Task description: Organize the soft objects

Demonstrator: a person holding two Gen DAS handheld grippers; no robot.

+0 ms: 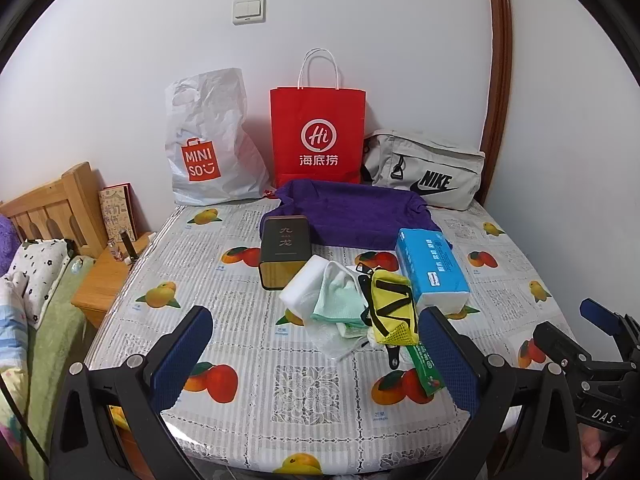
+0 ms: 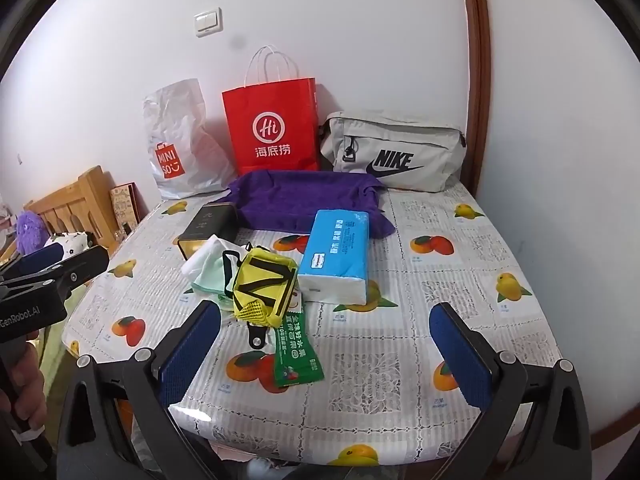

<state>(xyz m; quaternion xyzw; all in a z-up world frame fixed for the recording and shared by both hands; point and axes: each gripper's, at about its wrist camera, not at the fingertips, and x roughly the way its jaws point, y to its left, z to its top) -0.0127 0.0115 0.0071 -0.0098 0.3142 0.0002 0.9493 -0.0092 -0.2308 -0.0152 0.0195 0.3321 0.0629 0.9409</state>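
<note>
A pile of soft things lies mid-table: a yellow mesh pouch with black straps [image 1: 390, 308] [image 2: 264, 286], a mint-green cloth [image 1: 338, 296] [image 2: 208, 278], a white sponge [image 1: 302, 288] and a green packet [image 2: 298, 356]. A blue tissue pack [image 1: 430, 270] [image 2: 336, 252] lies to their right. A purple towel [image 1: 352, 216] [image 2: 308, 200] lies behind. My left gripper [image 1: 316, 344] is open and empty, in front of the pile. My right gripper [image 2: 326, 336] is open and empty, above the table's front edge.
A dark tea box [image 1: 285, 250] [image 2: 208, 226] stands left of the pile. A white Miniso bag [image 1: 208, 140], a red paper bag [image 1: 318, 132] and a grey Nike bag [image 1: 426, 170] stand against the back wall. A wooden bed and nightstand [image 1: 104, 276] are at left.
</note>
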